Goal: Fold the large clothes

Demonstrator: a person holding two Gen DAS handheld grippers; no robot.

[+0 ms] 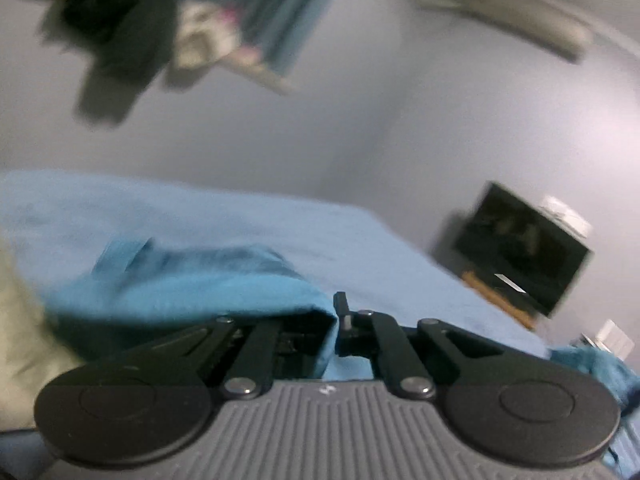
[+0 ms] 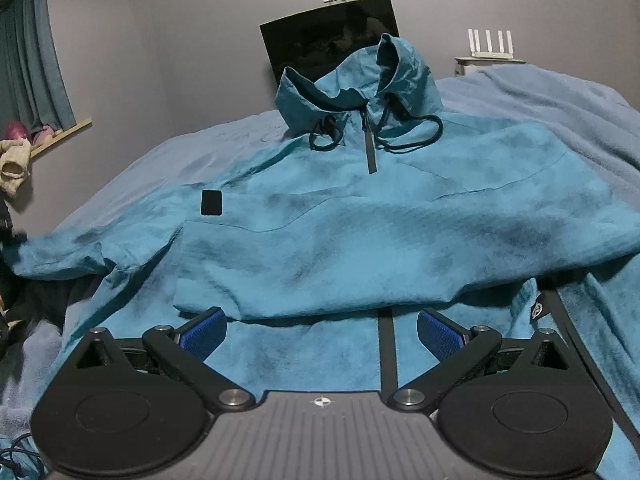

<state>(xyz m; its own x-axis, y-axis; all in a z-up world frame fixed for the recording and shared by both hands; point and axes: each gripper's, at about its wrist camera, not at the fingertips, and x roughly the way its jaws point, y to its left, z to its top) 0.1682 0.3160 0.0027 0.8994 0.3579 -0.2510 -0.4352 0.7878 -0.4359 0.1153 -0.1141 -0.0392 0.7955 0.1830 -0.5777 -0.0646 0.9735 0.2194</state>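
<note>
The left hand-held gripper [image 1: 338, 320] pinches a fold of the teal hooded jacket [image 2: 360, 220], which lies front-up across the blue bed [image 2: 540, 92], while the right hand-held gripper [image 2: 322, 334], spread and empty, hovers above its hem, so folding looks barely begun.

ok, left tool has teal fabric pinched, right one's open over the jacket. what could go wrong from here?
1. The left tool is shut on only a thin edge of the teal hooded jacket; that edge could slip out if lifted.
2. The black drawstrings lie loose at the collar and might get trapped in a fold.
3. The right tool is open above the hem, pinning nothing, so the body may drag across the pale blue blanket.
</note>
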